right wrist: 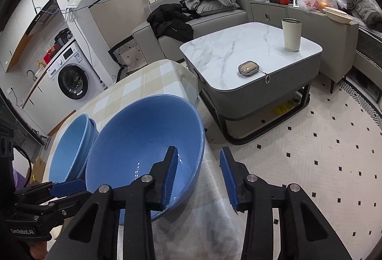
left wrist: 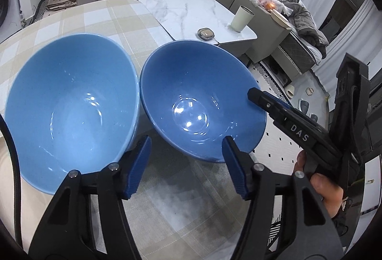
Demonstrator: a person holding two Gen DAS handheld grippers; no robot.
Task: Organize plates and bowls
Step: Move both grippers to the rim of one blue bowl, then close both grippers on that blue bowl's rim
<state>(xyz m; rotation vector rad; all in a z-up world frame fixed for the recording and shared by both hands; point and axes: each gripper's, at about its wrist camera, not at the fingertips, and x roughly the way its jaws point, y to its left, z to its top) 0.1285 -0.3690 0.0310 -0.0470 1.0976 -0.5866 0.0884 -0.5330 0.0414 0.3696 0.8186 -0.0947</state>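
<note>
Two blue bowls stand side by side on a checked tablecloth (left wrist: 100,19). The darker blue bowl (left wrist: 203,97) (right wrist: 143,136) is on the right, near the table's edge. The light blue bowl (left wrist: 71,102) (right wrist: 71,145) on the left seems nested in another like it. My left gripper (left wrist: 186,143) is open and straddles the darker bowl's near rim, one finger between the two bowls. My right gripper (right wrist: 198,150) is open too. Its left finger is inside the darker bowl, its right finger is outside, and the rim stands free between them. One of its fingers (left wrist: 260,97) shows over the bowl's right rim.
The tablecloth's edge (right wrist: 214,179) drops off just right of the darker bowl. Beyond it a marble coffee table (right wrist: 250,50) carries a cream cup (right wrist: 291,33) and a small case (right wrist: 249,68). A sofa with clothes (right wrist: 191,12) and a washing machine (right wrist: 71,78) stand further back.
</note>
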